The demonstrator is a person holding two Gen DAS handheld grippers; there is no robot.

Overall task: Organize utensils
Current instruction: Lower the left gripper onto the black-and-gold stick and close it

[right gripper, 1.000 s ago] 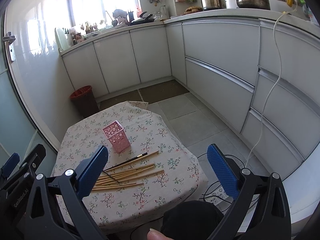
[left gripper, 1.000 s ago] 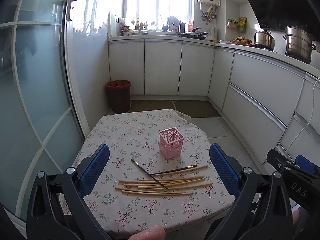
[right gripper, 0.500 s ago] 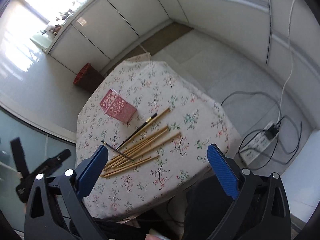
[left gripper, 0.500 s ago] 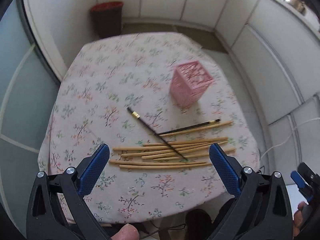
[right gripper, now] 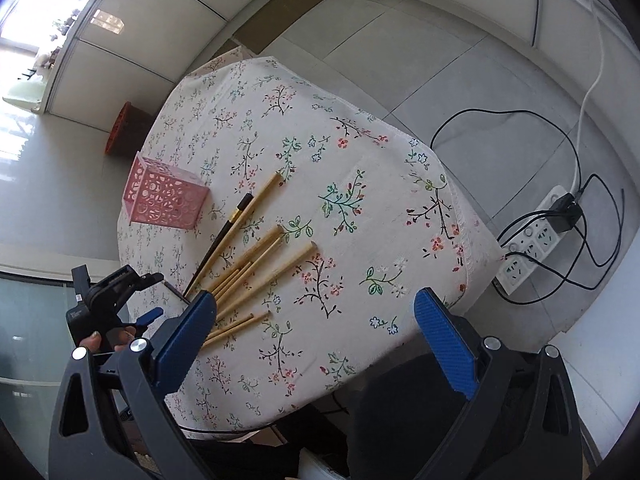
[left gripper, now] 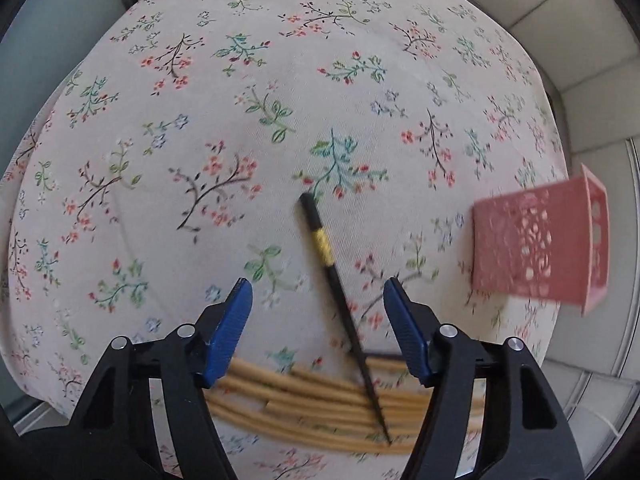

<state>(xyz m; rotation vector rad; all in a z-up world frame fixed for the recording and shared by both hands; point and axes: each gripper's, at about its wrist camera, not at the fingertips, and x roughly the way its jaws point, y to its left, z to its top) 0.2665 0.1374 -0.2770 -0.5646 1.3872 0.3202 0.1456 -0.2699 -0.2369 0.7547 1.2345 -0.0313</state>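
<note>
Several bamboo chopsticks (left gripper: pixel 312 404) lie in a loose pile on the floral tablecloth (left gripper: pixel 280 80); they also show in the right wrist view (right gripper: pixel 256 268). A black chopstick with a gold band (left gripper: pixel 328 264) lies across them. A second black chopstick (right gripper: pixel 224 236) shows in the right wrist view. A pink perforated holder (left gripper: pixel 536 248) stands to the right, also in the right wrist view (right gripper: pixel 162 196). My left gripper (left gripper: pixel 318 300) is open, low over the black chopstick, its fingers either side of it. My right gripper (right gripper: pixel 316 320) is open and empty, high above the table's near edge.
The table is small, with drops on all sides. A power strip (right gripper: pixel 536 240) with cables lies on the tiled floor to the right. A red bin (right gripper: pixel 124 128) stands by the white cabinets (right gripper: pixel 168 12) beyond the table.
My left gripper has dropped close to the table over the black chopstick and narrowed its opening. My right gripper has tilted down and moved slightly nearer the table.
</note>
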